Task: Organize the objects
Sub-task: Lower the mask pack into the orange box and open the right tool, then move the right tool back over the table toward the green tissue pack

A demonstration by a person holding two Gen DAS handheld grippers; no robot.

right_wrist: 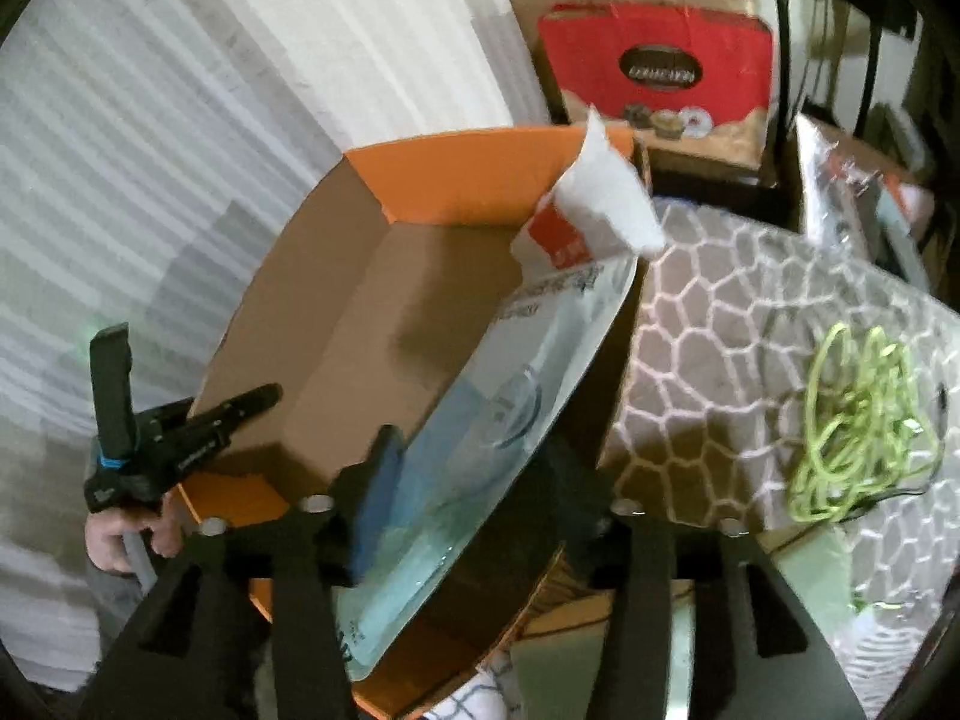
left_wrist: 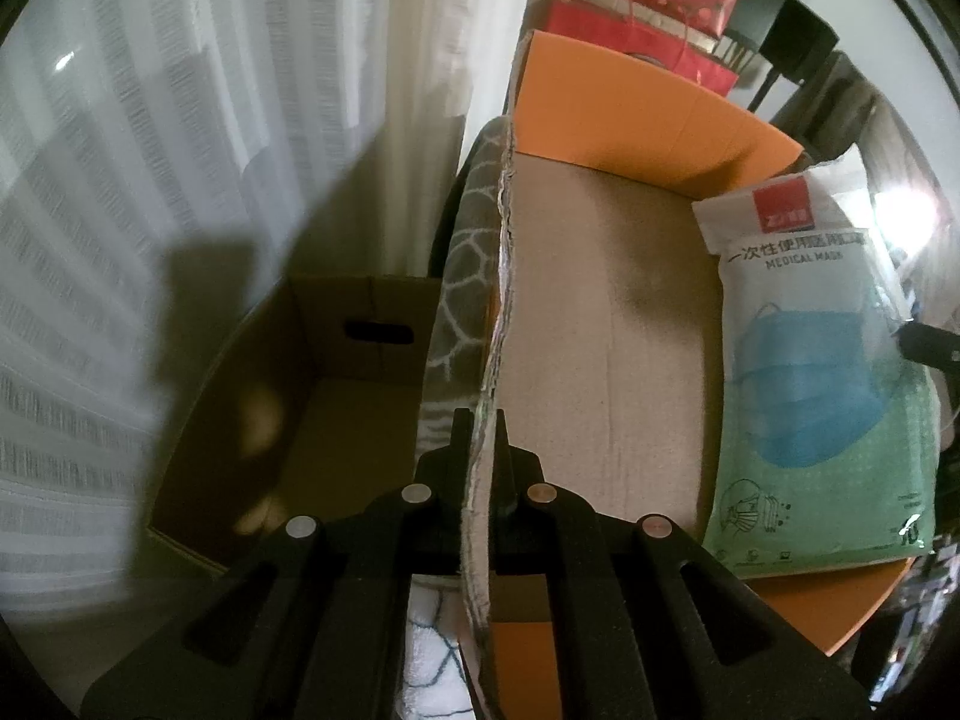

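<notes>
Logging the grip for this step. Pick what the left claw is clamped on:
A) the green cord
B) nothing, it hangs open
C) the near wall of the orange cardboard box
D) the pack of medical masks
C: in the left wrist view the left claw is closed on the raw cardboard edge of the orange box, while the mask pack lies apart inside it.

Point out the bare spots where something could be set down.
Free: the orange box floor between the wall gripped by the left tool and the mask pack; the brown carton floor left of it. Crowded: the patterned cloth holding the green cord.
</notes>
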